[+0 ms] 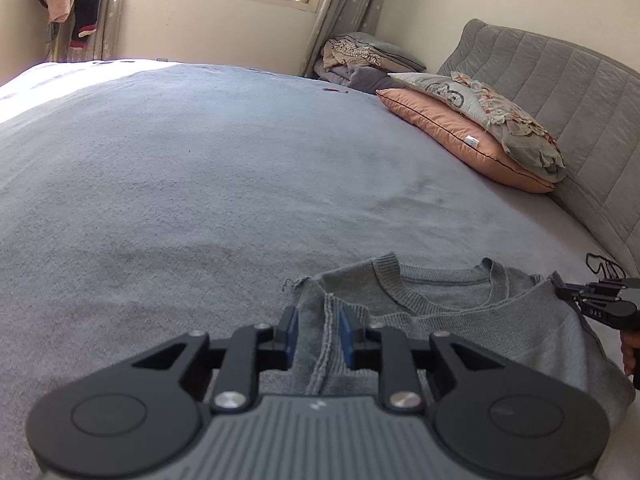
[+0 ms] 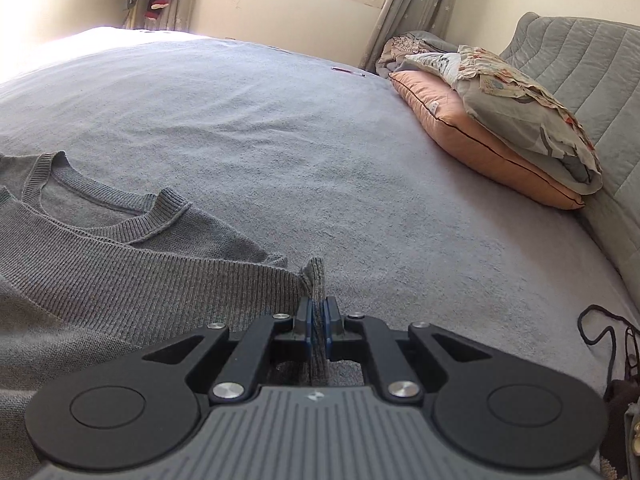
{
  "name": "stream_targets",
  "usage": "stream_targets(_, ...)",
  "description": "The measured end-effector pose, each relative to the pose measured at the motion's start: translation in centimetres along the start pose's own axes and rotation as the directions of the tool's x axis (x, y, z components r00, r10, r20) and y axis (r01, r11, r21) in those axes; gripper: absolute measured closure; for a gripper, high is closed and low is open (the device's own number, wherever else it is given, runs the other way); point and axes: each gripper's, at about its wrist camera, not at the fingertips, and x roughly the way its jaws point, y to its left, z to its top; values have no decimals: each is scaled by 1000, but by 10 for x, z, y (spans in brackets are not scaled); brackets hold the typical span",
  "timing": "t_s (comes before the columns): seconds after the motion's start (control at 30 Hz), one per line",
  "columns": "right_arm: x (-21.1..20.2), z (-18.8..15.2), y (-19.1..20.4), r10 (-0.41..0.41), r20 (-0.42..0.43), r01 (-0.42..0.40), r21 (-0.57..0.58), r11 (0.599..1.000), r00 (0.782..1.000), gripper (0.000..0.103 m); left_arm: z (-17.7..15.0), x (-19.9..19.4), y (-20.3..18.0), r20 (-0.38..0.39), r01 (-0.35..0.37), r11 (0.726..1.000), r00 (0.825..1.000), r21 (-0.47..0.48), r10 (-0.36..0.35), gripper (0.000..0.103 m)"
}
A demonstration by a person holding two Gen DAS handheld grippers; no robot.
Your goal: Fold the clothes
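A grey knit sweater (image 1: 460,320) lies folded over on the grey bed cover (image 1: 200,180), its ribbed neckline facing the far side. My left gripper (image 1: 320,334) stands open at the sweater's left corner. A fold of the hem hangs loose between its blue pads (image 1: 294,336). My right gripper (image 2: 318,324) is shut on the sweater's (image 2: 120,280) right corner, with a strip of knit pinched upright between the pads. In the left wrist view the right gripper (image 1: 568,292) shows at the sweater's right edge, held by a hand.
An orange pillow (image 2: 480,148) under a floral grey one (image 2: 528,120) lies against the quilted grey headboard (image 1: 560,80) on the right. Bedding is piled in the far corner (image 1: 360,60). A black cord (image 2: 600,320) lies near the right edge. Clothes hang by the window (image 1: 68,0).
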Motion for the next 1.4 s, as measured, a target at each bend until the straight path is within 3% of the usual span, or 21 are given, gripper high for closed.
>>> stream_targets(0.1,-6,-3,0,16,-1,-16,25,1000,1000,95,-5,9,-9,-28,-31,996,999,84,33,57)
stream_targets(0.17,-7,-7,1,34,-5,-34,38,999,999,94,-11,17,-16,-58,-6,991,998,132,14,57)
stream_targets(0.23,-6,-12,6,34,-11,-34,8,999,999,94,-18,25,-24,-55,-72,977,995,202,85,58)
stream_targets(0.27,-5,-14,9,27,-12,-27,-14,1000,1000,94,-21,30,-24,-66,-88,973,992,211,104,65)
stream_targets(0.3,-5,-14,11,18,-11,-18,-32,999,1000,94,-21,31,-22,-71,-63,981,994,184,77,85)
stream_targets(0.33,-5,-14,10,15,-8,-15,-28,999,1000,95,-21,32,-21,-72,-45,986,996,160,57,90)
stream_targets(0.4,-6,-14,6,15,2,-15,-19,1000,1000,96,-20,27,-25,-41,-83,979,995,185,92,94)
stream_targets(0.5,-8,-14,3,19,15,-18,-28,999,1000,96,-19,23,-31,-19,-94,972,995,217,101,95)
stream_targets(0.73,-14,-13,-5,30,31,-29,-23,999,999,96,-14,10,-23,24,-97,976,995,197,94,95)
stream_targets(1.0,-16,-12,0,60,21,-59,-56,997,998,96,-13,10,-11,-11,-29,987,999,160,31,94)
stream_targets(1.13,-13,-15,-5,50,9,-50,-34,998,999,96,-12,4,-9,31,-5,988,1000,154,0,94)
stream_targets(1.23,-12,-17,-5,48,5,-48,-34,998,999,96,-11,1,-19,39,-41,974,999,224,33,94)
stream_targets(1.4,-13,-17,-1,57,-13,-58,-54,997,998,95,-10,2,-25,7,-57,963,998,263,57,93)
